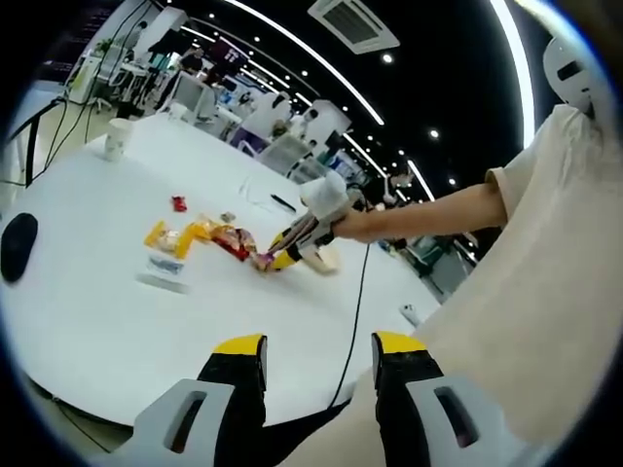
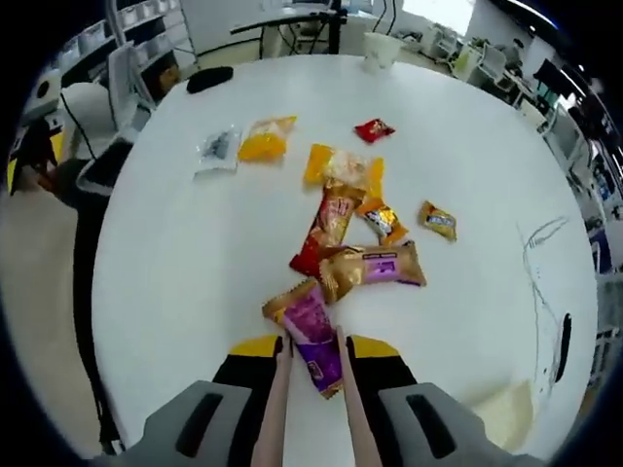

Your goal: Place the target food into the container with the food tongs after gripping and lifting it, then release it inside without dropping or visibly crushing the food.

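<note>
White round table (image 2: 195,272) in an office; right tongs (image 2: 311,352) pinch purple packet (image 2: 311,336), left tongs (image 1: 319,350) seemingly parted.

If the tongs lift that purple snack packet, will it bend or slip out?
The purple packet looks like thin, shiny wrapper, so it will probably flop and bend. Its glossy surface might slide between the tongs. It looks flat and small, so it is likely light.

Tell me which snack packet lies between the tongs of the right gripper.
The purple packet. It lies between the tongs; the other packets lie farther up the white table.
</note>
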